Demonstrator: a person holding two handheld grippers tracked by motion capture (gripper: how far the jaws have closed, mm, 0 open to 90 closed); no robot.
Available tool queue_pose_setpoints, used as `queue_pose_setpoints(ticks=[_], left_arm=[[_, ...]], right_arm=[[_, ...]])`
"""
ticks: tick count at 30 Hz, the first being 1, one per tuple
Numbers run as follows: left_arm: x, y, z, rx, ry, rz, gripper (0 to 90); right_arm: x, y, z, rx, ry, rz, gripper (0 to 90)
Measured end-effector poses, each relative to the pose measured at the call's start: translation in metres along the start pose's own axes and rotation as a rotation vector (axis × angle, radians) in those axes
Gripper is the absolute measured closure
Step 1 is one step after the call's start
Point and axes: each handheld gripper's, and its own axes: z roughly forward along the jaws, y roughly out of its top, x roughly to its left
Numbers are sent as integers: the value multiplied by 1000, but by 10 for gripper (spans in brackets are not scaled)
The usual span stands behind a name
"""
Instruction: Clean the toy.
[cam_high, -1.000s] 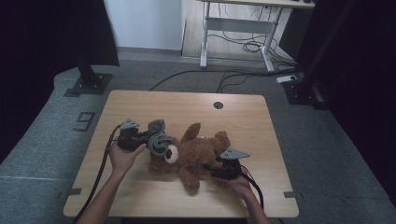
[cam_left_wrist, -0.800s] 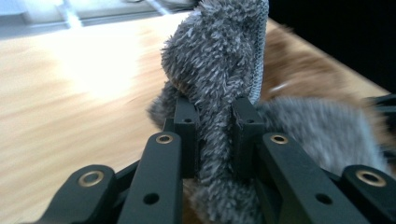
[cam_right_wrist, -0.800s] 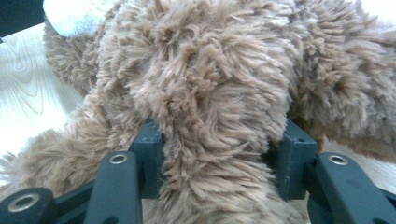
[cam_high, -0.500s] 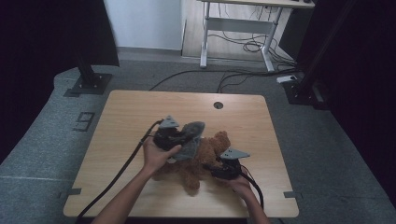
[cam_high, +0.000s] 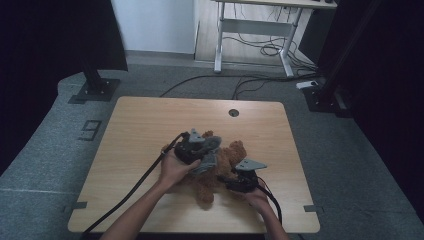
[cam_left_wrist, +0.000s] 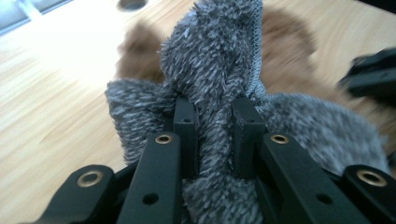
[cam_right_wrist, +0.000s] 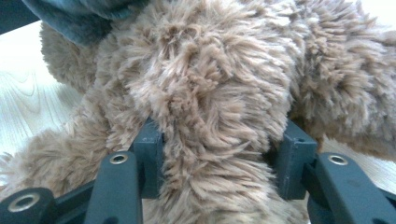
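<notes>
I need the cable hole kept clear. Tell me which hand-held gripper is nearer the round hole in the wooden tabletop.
Left. The left hand-held gripper, shut on the fluffy grey cloth, is above the brown plush bear, closer to the round hole. The right hand-held gripper grips the bear nearer the person's edge.

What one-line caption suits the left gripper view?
Left gripper shut on a grey cloth, held over a brown teddy on the table.
</notes>
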Motion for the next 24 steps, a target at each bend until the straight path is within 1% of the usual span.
queue_pose_setpoints(ticks=[1,3,4,5,6,7,10,13,16,18,22,24], left_arm=[[10,-10,-6,-16,-3,-35,754],[20,-18,-14,-37,-7,-67,755],[26,-25,-21,-50,0,-83,755],[30,-28,-24,-57,-1,-94,755],[35,-33,-29,-70,-9,-115,755],[38,-37,-33,-85,-9,-130,755],[42,-46,-46,-117,16,-147,755],[46,-51,-56,-136,36,-147,755],[52,-55,-64,-135,42,-157,754],[57,-60,-69,-131,49,-170,753],[69,-74,-76,-140,71,-209,753],[74,-83,-80,-137,83,-230,752]], right_arm=[[0,0,0,-2,0,0,471],[1,0,0,1,-1,-3,472],[1,0,1,3,-1,-3,473],[2,0,1,6,-2,-7,475],[2,0,1,8,-1,-6,476],[2,0,2,8,-1,-4,479],[2,0,2,11,-1,4,482],[2,0,2,14,0,5,484],[2,0,2,16,1,11,488],[1,0,1,17,1,15,492],[2,0,2,15,-12,19,503],[1,0,2,14,-18,23,503]])
